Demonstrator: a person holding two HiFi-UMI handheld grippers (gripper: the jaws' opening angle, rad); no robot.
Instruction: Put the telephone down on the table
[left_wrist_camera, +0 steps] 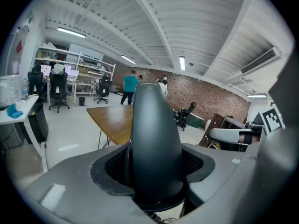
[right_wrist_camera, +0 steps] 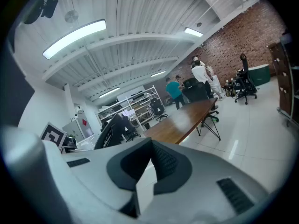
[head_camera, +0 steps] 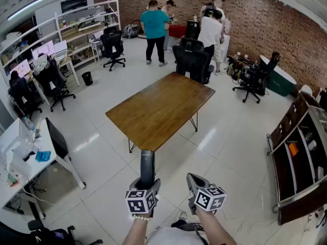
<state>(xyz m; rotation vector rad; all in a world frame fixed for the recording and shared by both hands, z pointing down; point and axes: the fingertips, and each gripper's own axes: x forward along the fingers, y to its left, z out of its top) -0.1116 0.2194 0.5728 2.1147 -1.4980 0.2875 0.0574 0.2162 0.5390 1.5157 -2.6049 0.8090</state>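
Left gripper (head_camera: 145, 184) clamped on the black tapered plastic telephone handset (head_camera: 147, 166), well short of the table

Its jaws stand part-way apart and press on the handset's sides. The handset rises between them at lower centre of the head view, narrow end pointing up the frame, a hold that should let it be laid flat. The brown rectangular wooden table (head_camera: 161, 108) sits mid-frame, well apart from the handset across white tiled floor (head_camera: 102, 157), so the set-down looks not yet begun and a walk forward seems needed first. The right gripper (head_camera: 196, 186), just right of the left one, has its jaws closed together on nothing, probably kept free as a spare. Black office chairs (head_camera: 193, 59) and standing people (head_camera: 154, 30) are beyond the table's far end, along the top
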